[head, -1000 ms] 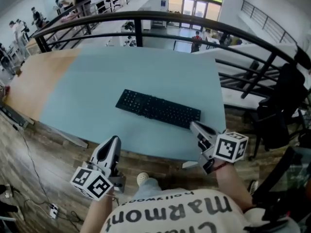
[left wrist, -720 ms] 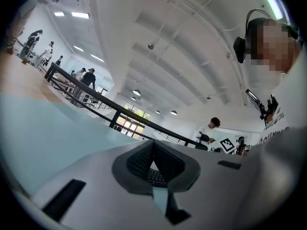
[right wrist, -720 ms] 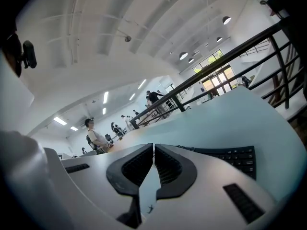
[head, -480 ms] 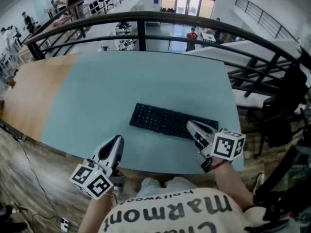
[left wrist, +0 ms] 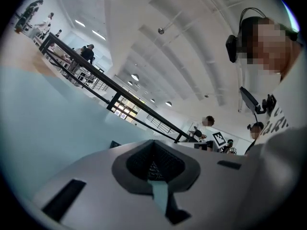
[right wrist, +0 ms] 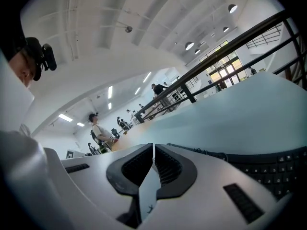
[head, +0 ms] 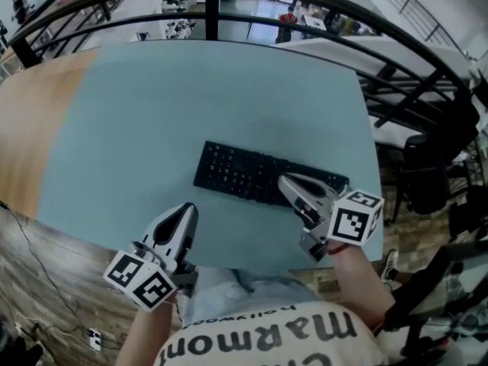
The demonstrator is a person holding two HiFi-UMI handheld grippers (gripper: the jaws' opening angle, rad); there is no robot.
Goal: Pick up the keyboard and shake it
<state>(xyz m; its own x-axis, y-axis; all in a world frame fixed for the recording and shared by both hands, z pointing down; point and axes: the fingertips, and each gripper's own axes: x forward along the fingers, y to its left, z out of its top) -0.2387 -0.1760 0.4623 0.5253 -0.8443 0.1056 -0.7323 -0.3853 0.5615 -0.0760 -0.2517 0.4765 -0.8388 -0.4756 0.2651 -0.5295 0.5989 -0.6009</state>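
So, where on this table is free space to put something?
Free: the blue table top between keyboard and far railing, and left of the keyboard to the wooden strip. Crowded: the near edge, with the left gripper there and the right gripper over the keyboard's right part.

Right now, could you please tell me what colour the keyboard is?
The keyboard is black, clearest in the head view.

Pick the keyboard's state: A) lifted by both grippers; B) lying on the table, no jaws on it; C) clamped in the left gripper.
B: the keyboard lies flat on the table; the left gripper and the right gripper both show shut, empty jaws.
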